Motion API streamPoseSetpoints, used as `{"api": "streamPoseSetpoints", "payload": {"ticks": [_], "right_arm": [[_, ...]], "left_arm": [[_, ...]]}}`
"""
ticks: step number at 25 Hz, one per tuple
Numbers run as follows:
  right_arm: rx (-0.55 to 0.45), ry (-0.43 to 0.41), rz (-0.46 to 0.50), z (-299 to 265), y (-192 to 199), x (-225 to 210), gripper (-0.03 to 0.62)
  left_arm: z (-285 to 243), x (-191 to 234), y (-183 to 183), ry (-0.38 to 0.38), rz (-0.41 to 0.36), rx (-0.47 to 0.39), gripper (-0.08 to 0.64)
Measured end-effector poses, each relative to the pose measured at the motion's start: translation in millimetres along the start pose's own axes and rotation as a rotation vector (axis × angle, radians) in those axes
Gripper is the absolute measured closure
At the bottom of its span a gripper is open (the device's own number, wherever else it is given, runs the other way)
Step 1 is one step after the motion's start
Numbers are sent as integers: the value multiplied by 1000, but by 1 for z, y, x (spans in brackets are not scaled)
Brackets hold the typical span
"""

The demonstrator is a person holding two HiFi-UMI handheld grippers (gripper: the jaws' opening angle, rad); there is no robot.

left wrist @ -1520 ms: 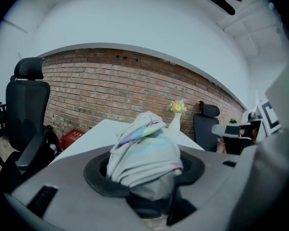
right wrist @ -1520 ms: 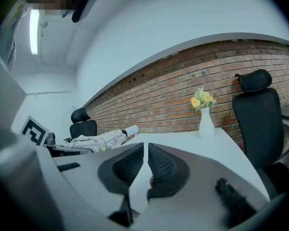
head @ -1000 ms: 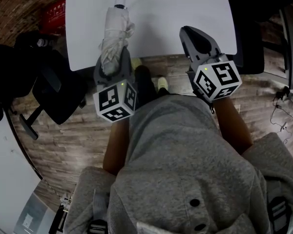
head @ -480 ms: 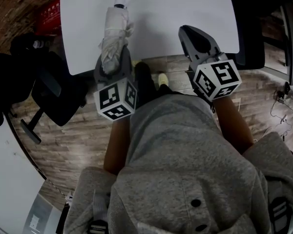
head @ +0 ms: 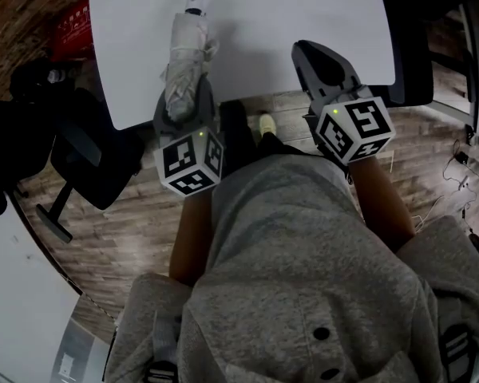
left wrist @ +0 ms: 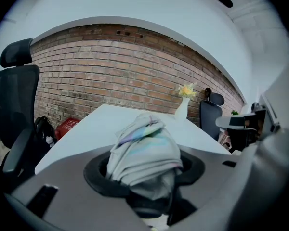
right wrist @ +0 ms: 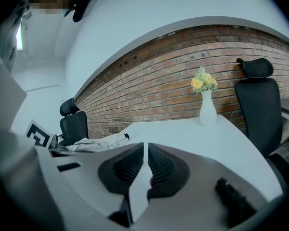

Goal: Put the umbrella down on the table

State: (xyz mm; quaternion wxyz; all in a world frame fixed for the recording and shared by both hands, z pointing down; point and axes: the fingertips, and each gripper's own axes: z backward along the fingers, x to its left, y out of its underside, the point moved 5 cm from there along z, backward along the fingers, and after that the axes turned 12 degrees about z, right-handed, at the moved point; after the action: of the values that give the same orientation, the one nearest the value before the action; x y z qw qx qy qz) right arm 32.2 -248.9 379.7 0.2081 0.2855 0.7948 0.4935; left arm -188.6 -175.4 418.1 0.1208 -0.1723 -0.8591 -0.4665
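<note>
A folded white umbrella (head: 184, 58) points away from me over the near edge of the white table (head: 271, 10), its black tip (head: 195, 9) farthest out. My left gripper (head: 182, 102) is shut on the umbrella's near end. In the left gripper view the bunched fabric of the umbrella (left wrist: 144, 148) fills the space between the jaws of the left gripper (left wrist: 144, 174). My right gripper (head: 311, 54) reaches over the table's near edge to the right; it is shut and holds nothing. In the right gripper view the ribbed pads of the right gripper (right wrist: 146, 160) almost meet, and the umbrella (right wrist: 98, 142) lies to the left.
A black office chair (head: 88, 158) stands left of the table and a red box (head: 68, 34) lies behind it. Another black chair (right wrist: 257, 105) is at the table's right. A white vase with yellow flowers (right wrist: 207, 107) stands at the table's far edge by the brick wall.
Both grippers have come a little farther over the table and lower, the left one still carrying the umbrella. The jaws look the same.
</note>
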Motion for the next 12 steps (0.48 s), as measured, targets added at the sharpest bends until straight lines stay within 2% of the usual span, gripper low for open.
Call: {"api": "streamPoseSetpoints", "payload": {"ticks": [12], "right_arm": [[32,0,-5,-12,6,6,554]], "left_arm": [[-13,12,17,2,4,38,321]]}}
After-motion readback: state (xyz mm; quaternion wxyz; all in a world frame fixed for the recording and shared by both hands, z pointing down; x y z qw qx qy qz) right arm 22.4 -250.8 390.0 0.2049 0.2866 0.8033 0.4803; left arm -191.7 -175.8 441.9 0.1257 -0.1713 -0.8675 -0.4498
